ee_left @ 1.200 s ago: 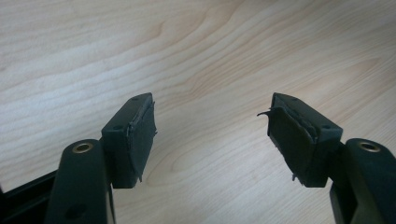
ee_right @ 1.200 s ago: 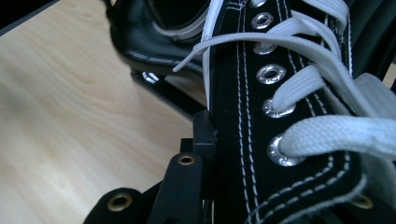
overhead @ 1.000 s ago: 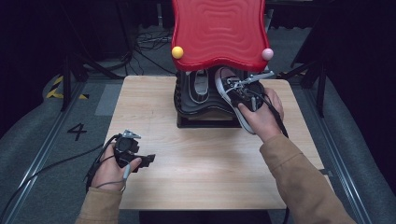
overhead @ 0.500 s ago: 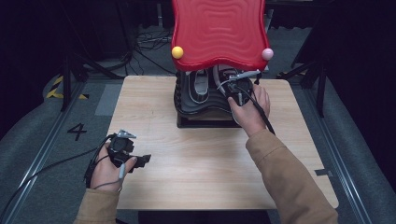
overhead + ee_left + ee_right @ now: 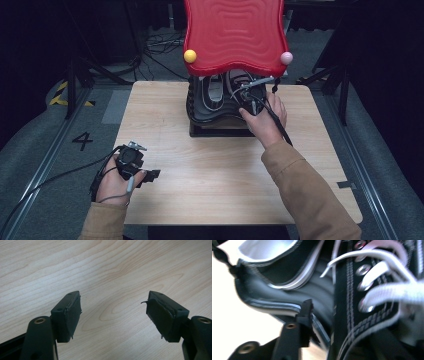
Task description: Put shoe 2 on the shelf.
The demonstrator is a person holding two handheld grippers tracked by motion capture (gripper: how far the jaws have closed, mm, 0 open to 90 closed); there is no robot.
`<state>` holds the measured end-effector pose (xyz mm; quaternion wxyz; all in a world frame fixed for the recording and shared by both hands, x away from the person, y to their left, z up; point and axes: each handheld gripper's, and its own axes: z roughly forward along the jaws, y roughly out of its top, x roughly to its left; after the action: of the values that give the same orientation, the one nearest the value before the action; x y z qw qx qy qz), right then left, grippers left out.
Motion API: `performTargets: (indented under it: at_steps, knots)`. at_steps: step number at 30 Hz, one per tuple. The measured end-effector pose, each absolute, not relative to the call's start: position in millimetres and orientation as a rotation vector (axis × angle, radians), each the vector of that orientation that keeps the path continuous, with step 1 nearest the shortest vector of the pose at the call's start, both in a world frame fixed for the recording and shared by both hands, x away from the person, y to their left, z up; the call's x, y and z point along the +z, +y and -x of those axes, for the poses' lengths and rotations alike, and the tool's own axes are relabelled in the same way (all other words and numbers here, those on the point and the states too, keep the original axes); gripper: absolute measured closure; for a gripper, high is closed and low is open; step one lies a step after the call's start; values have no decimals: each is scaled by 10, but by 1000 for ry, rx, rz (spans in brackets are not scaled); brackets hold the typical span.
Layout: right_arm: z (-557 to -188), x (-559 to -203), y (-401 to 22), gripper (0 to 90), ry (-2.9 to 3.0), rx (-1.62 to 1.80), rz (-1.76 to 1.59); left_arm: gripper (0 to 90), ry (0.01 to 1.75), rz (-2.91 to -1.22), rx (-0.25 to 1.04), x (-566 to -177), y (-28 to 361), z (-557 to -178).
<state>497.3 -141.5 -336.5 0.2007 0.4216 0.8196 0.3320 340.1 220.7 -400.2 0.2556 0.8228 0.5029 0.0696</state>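
A black shoe with white laces is seen on the lower shelf of a small rack, under the rack's red wavy top. The rack is placed at the far side of the wooden worktop. A second shoe is seen just beside the first one, on its left. The right gripper is held right at the black shoe, at the laced side. Its fingers have just been opened wide, and the shoe is no longer squeezed by them. In the right gripper view, one black finger is seen beside the shoe's black cloth side and its white laces, and the picture is blurred there. The left gripper is held low over the near left part of the worktop, well apart from the rack. Its fingers are spread wide, and nothing is held between them. Bare pale wood is seen under them in the left gripper view.
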Motion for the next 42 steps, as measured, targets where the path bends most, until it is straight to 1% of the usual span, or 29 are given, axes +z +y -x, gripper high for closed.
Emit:
performTargets:
  at_steps: [6,7,8,10,13,14,16,17,19,20,22,25,26,28,30,32,33,39,42]
  knots:
    - [-4758,-3247,-1561,566,2304,971,-1173,278,1333,-2242,185,-3967,2120,-3486]
    - [-4758,-3247,-1561,566,2304,971,-1173,278,1333,-2242,185,-3967,2120,-3486]
    - [-4636,-3161,-1639,571,2311,1003,-1160,278,1326,-2247,183,-3968,2101,-3508]
    - [-4588,-3129,-1676,575,2307,1008,-1144,277,1319,-2254,176,-3972,2061,-3546]
    - [-4401,-2998,-1849,628,2310,1074,-1125,277,1302,-2272,165,-3972,2008,-3596]
    - [-4401,-2998,-1849,628,2310,1074,-1125,277,1302,-2272,165,-3972,2008,-3596]
    - [-4304,-2940,-1945,664,2330,1081,-1115,277,1295,-2282,157,-3969,1970,-3624]
    - [-4304,-2940,-1945,664,2330,1081,-1115,277,1295,-2282,157,-3969,1970,-3624]
    - [-4164,-2900,-2085,737,2384,1097,-1096,277,1278,-2291,154,-3961,1953,-3645]
    - [-4164,-2900,-2085,737,2384,1097,-1096,278,1278,-2291,154,-3961,1953,-3645]
    - [-4097,-2896,-2159,802,2415,1104,-1079,278,1279,-2292,153,-3951,1940,-3650]
    - [-4031,-2975,-2298,887,2487,1102,-1082,279,1276,-2293,155,-3944,1932,-3651]
    - [-4039,-3033,-2345,900,2514,1087,-1082,280,1277,-2294,152,-3947,1931,-3650]
    - [-4065,-3104,-2390,900,2535,1056,-1089,280,1275,-2297,150,-3949,1933,-3649]
    - [-4135,-3274,-2463,900,2586,1015,-1077,281,1284,-2291,148,-3956,1936,-3642]
    - [-4154,-3320,-2472,900,2603,1016,-1044,281,1283,-2292,148,-3958,1948,-3637]
    - [-4203,-3412,-2479,900,2623,986,-1018,282,1286,-2292,147,-3959,1955,-3631]
    - [-4323,-3566,-2441,900,2668,979,-946,282,1304,-2282,146,-3972,1991,-3610]
    - [-4372,-3585,-2429,900,2642,1017,-939,281,1309,-2279,146,-3978,2012,-3603]
